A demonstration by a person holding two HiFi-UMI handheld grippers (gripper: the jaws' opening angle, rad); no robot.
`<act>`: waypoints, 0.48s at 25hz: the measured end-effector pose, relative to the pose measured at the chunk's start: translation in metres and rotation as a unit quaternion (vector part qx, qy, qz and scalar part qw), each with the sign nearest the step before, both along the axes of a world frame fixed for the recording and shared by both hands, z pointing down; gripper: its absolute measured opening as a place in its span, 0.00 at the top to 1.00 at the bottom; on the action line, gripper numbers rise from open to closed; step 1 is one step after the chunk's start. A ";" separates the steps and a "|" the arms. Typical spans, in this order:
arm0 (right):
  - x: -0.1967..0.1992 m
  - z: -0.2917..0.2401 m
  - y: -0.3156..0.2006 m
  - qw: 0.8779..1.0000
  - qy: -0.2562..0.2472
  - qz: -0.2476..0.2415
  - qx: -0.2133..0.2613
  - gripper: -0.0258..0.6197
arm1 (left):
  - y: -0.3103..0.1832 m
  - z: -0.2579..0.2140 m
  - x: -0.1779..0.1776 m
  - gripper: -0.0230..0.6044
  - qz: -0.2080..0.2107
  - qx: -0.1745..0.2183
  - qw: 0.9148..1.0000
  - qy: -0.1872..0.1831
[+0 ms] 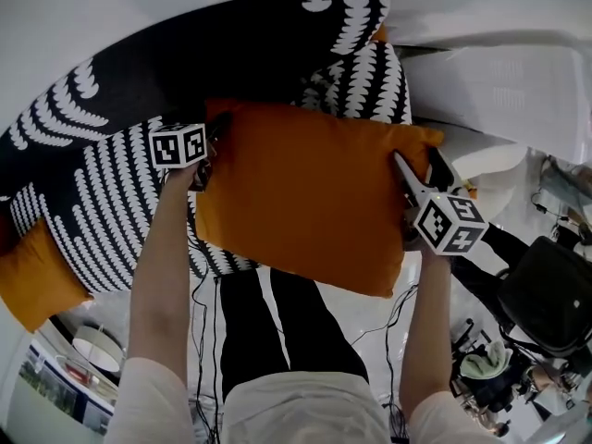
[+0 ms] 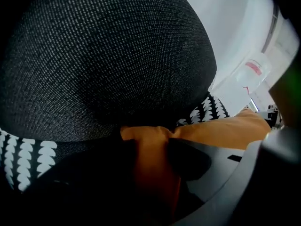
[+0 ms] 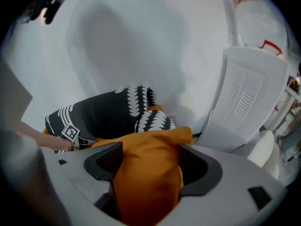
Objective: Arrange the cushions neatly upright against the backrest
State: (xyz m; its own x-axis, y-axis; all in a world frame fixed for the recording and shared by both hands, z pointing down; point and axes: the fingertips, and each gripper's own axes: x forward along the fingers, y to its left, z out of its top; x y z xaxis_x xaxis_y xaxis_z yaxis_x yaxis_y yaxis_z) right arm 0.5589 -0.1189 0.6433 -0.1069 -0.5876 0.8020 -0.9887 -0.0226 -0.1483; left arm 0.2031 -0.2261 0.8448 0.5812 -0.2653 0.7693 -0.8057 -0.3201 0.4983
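Orange cloth fills the middle of the head view: the cushion (image 1: pixel 305 202) stands on edge, tilted, its back against the patterned cushions (image 1: pixel 111 192) that lie at its 9 and 12 o'clock, with the white backrest (image 1: pixel 139 12) beyond them at 12. A second orange cushion (image 1: pixel 32 280) sits well apart at 8 o'clock, half under the patterned ones. The left gripper (image 1: pixel 215 146) is at the cushion's 10 o'clock corner and the right gripper (image 1: pixel 418 166) at its 3 o'clock edge. In the right gripper view the jaws stand wide with the corner puffed up between them, filling the gap but not squeezed. In the left gripper view the jaws are also apart, somewhat less so, around a gathered fold of the seam; that side is dark, yet the hold looks loose, not pinched. The cushion seems light and very soft. It bulges and sags wherever it is not propped, so it will likely slump or tip forward unless it leans squarely on what is behind it. The weave looks coarse enough not to slip in the pads. The best hold appears to be the two upper corners or the side seams, where the filling is thin and the cloth bunches firmly. Taken there on both sides at once, it should hang straight and could be nudged upright against the backrest.
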 end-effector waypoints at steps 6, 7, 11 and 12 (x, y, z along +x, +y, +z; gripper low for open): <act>-0.019 0.014 0.003 0.998 -0.046 -0.038 -0.037 0.66 | 0.009 -0.007 0.007 0.77 0.035 0.012 0.999 -0.014; -0.023 0.015 0.005 0.997 -0.046 -0.048 -0.040 0.70 | 0.011 -0.009 0.006 0.79 0.038 0.015 0.999 -0.018; -0.032 0.006 0.014 0.995 -0.042 -0.084 -0.035 0.82 | 0.015 -0.029 0.000 0.82 0.026 0.029 0.999 -0.020; -0.034 0.000 0.016 0.995 -0.044 -0.089 -0.030 0.83 | 0.016 -0.037 -0.002 0.83 0.018 0.032 0.999 -0.015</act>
State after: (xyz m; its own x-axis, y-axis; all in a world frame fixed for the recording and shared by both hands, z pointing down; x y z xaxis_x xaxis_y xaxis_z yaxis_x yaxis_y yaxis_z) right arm 0.5252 -0.1026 0.6437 -0.2766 -0.5045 0.8179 -0.9610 0.1410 -0.2380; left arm 0.2010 -0.2104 0.8075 0.5680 -0.2943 0.7686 -0.8076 -0.3792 0.4516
